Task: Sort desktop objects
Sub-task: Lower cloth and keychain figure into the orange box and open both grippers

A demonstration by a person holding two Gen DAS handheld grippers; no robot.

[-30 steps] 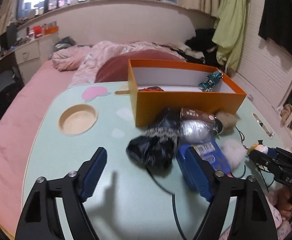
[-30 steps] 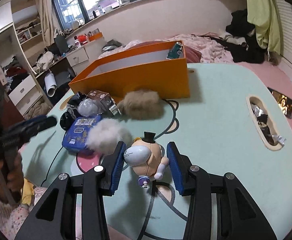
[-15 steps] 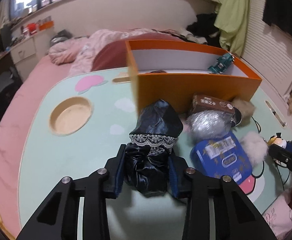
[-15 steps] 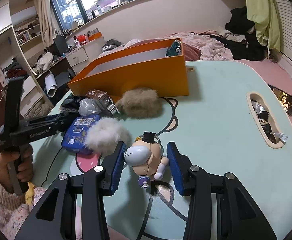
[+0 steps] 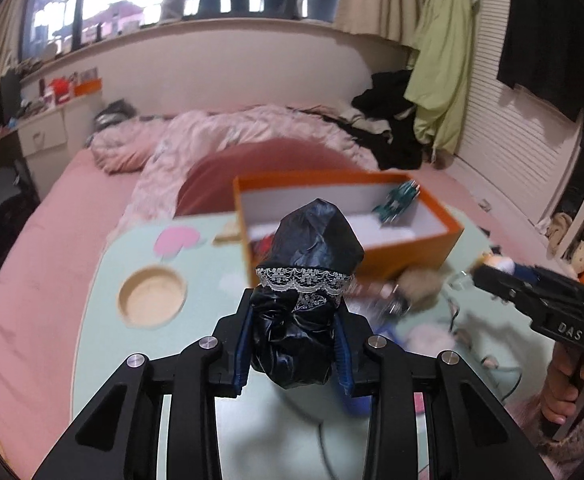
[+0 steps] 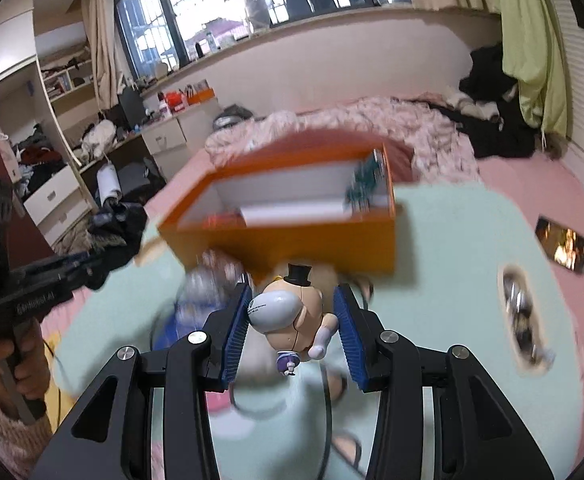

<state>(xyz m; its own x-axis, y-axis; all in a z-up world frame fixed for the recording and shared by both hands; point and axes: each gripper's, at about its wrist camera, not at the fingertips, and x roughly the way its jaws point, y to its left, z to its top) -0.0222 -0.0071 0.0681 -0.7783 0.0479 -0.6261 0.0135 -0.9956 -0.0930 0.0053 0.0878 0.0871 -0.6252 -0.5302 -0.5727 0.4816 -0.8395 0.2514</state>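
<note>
The left gripper (image 5: 294, 344) is clamped on a black glossy pouch (image 5: 306, 280) with a white lace band across its middle; the pads press on the lower half of the pouch, so the upper half stands free above the fingertips and partly hides the orange box (image 5: 420, 248) beyond it. The right gripper (image 6: 292, 332) is clamped on a small figurine (image 6: 287, 312) with a black top hat, gripped across its body with the hat pointing away toward the box. Both items appear to be clear of the pale green table (image 5: 103, 344), and the background is motion-blurred in both views, which suggests a carry in progress. Each grip sits on the widest soft or rounded part of the item, probably because that gives the pads the most contact. The orange box stands open-topped at the far end of the table, beyond both held items, and is the likely sorting destination. Inside it, a teal toy vehicle (image 5: 398, 204) leans in the right far corner, and a red item (image 6: 221, 220) lies low at the near left end; what that item is cannot be determined. A round wooden recess (image 5: 151, 300) in the table, left of the box, is empty. A second, oval recess (image 6: 522, 316) at the right edge holds crumpled foil-like scraps.
</note>
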